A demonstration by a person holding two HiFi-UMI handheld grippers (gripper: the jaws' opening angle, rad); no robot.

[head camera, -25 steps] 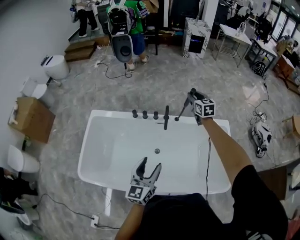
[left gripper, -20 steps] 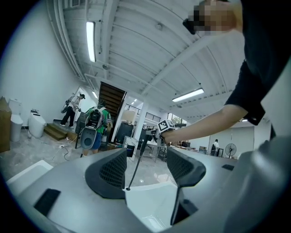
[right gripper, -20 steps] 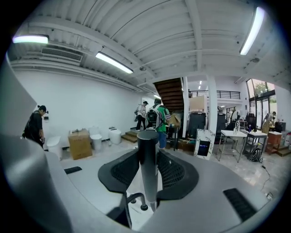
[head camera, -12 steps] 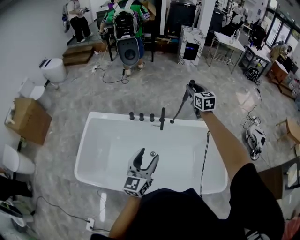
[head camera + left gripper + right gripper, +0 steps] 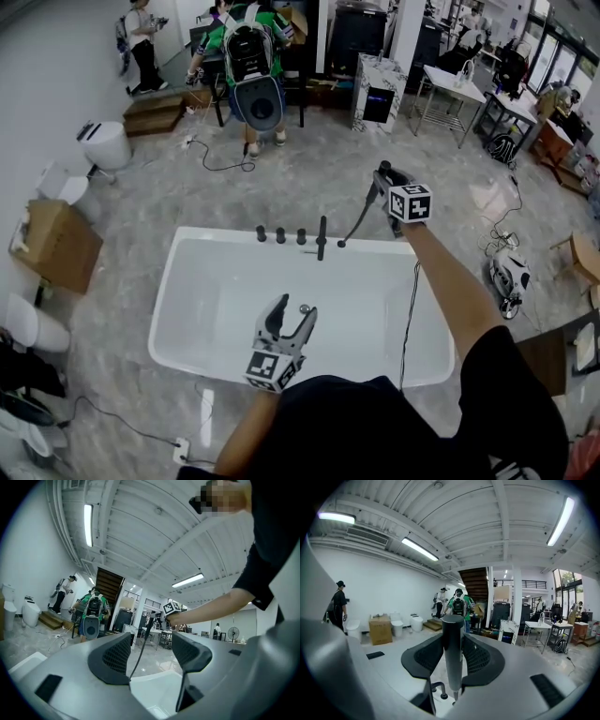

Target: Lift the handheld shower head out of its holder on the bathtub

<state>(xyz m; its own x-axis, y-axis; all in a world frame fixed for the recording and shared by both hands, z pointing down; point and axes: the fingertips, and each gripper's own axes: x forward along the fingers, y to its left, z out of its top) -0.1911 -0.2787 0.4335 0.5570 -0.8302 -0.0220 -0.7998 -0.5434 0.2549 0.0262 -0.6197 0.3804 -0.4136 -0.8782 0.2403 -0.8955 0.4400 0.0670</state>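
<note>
Looking steeply down on a white bathtub [image 5: 165, 300] across the lower middle of the head view. Got the handheld shower head [image 5: 379, 184], a dark stick-shaped one, pinched in the right gripper [image 5: 382, 175] just right of centre. Holding it up above the tub's far rim, clear of the deck. Can see it standing roughly upright with the pads pressed on both sides of it (clearest in the right gripper view). Can also make out a thin hose [image 5: 357, 222] trailing down-left to the far rim, ending just right of the black faucet spout [image 5: 322, 238] and the row of three knobs [image 5: 279, 235]. Keeping the left gripper [image 5: 293, 312] low in the frame over the basin, jaws spread with nothing between them. Also spotted a cardboard box [image 5: 56, 242] at the left edge and a person with a backpack [image 5: 251, 56] up top.
</note>
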